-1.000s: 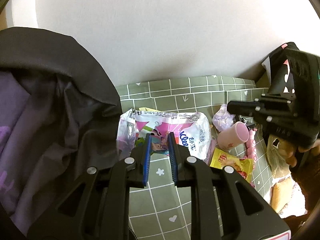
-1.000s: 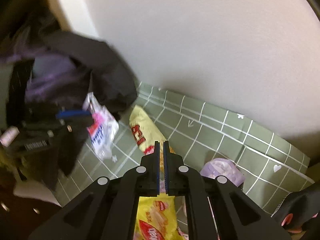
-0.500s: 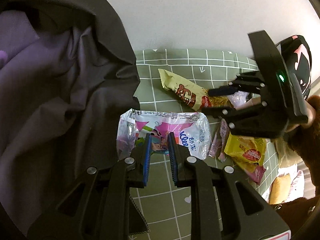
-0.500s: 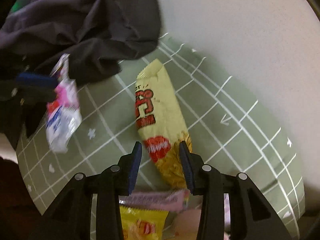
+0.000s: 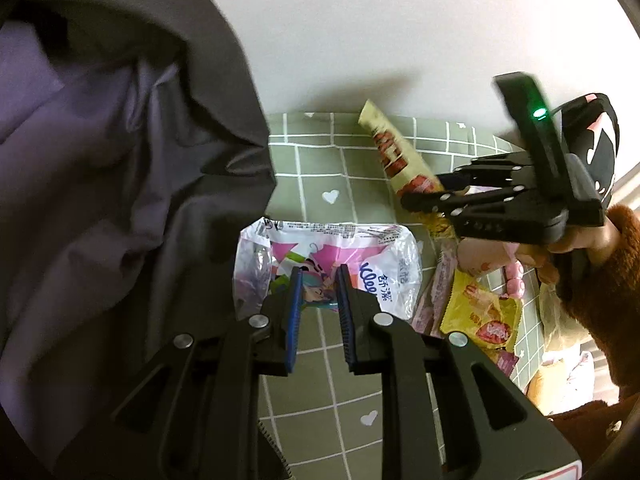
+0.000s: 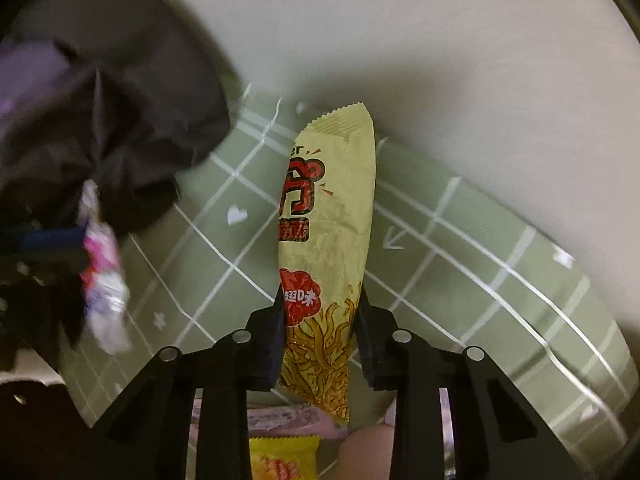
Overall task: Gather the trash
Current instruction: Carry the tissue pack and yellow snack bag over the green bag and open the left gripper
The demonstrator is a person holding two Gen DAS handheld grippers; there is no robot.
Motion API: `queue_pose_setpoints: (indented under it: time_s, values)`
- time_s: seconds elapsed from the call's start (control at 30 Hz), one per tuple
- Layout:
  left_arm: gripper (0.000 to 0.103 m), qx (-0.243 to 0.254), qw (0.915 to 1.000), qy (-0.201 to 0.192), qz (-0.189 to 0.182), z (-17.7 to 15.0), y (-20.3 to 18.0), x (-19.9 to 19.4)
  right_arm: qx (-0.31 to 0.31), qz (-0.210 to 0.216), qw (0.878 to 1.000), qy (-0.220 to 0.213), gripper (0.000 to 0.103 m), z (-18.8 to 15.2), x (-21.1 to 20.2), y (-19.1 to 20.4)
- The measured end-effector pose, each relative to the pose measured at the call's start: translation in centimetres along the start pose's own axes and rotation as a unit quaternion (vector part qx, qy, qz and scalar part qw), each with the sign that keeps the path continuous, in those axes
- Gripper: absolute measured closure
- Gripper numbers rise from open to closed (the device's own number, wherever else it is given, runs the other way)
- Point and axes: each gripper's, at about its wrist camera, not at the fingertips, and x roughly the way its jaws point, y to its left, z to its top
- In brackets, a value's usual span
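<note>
A long beige noodle-snack packet (image 6: 328, 240) lies on the green grid cloth (image 6: 460, 248), its near end between the open jaws of my right gripper (image 6: 320, 308); it also shows in the left wrist view (image 5: 396, 156) under that gripper (image 5: 420, 196). My left gripper (image 5: 318, 284) is shut on a crumpled pink-and-white tissue wrapper (image 5: 328, 260), seen blurred in the right wrist view (image 6: 102, 276). A yellow snack wrapper (image 5: 484, 316) and a pale pink wrapper (image 5: 434, 292) lie at the right.
A dark jacket with purple lining (image 5: 120, 160) covers the left side. A white wall (image 5: 360, 32) stands right behind the cloth. A pink cup (image 5: 480, 256) and a black pouch with pink marks (image 5: 600, 140) sit at the right.
My right gripper has moved forward and lower, so its open jaws now straddle the beige packet's near end. The left gripper still holds the tissue wrapper and has shifted slightly.
</note>
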Motion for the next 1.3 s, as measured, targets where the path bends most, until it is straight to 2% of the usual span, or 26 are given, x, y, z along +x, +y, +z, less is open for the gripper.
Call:
queue_pose_setpoints:
  time_s: [0.17, 0.3, 0.47, 0.57, 0.73, 0.97, 1.03, 1.13, 1.3]
  values:
    - [0.087, 0.025, 0.9996, -0.007, -0.011, 1.3, -1.9, 0.0, 0.037, -0.006, 0.997, -0.064, 0.074, -1.9, -5.4, -0.8]
    - [0.087, 0.053, 0.9981, -0.027, -0.017, 3.0, -4.4, -0.6, 0.064, -0.028, 0.991, -0.111, 0.074, -3.9, -9.7, -1.8]
    - [0.087, 0.101, 0.9929, -0.050, -0.036, 4.9, -8.8, -1.2, 0.113, -0.064, 0.976, -0.172, 0.074, -8.2, -15.5, -3.3]
    - [0.087, 0.144, 0.9863, -0.058, -0.055, 5.9, -12.6, -1.3, 0.144, -0.097, 0.964, -0.201, 0.074, -11.2, -18.9, -4.1]
    - [0.087, 0.223, 0.9684, -0.074, -0.084, 6.7, -19.5, -2.2, 0.189, -0.164, 0.939, -0.235, 0.074, -16.3, -23.9, -5.2]
    - [0.087, 0.327, 0.9300, -0.086, -0.145, 5.6, -29.7, -3.7, 0.268, -0.233, 0.898, -0.259, 0.074, -24.2, -29.0, -6.6]
    - [0.087, 0.351, 0.9189, -0.082, -0.161, 4.8, -32.2, -3.5, 0.295, -0.251, 0.884, -0.262, 0.074, -27.6, -30.8, -7.4]
    - [0.087, 0.372, 0.9055, -0.069, -0.192, 4.0, -35.3, -2.9, 0.324, -0.268, 0.867, -0.266, 0.074, -30.4, -31.5, -7.5]
    - [0.087, 0.404, 0.8881, -0.045, -0.214, 1.9, -39.9, -0.8, 0.367, -0.287, 0.842, -0.272, 0.074, -35.4, -32.9, -8.3]
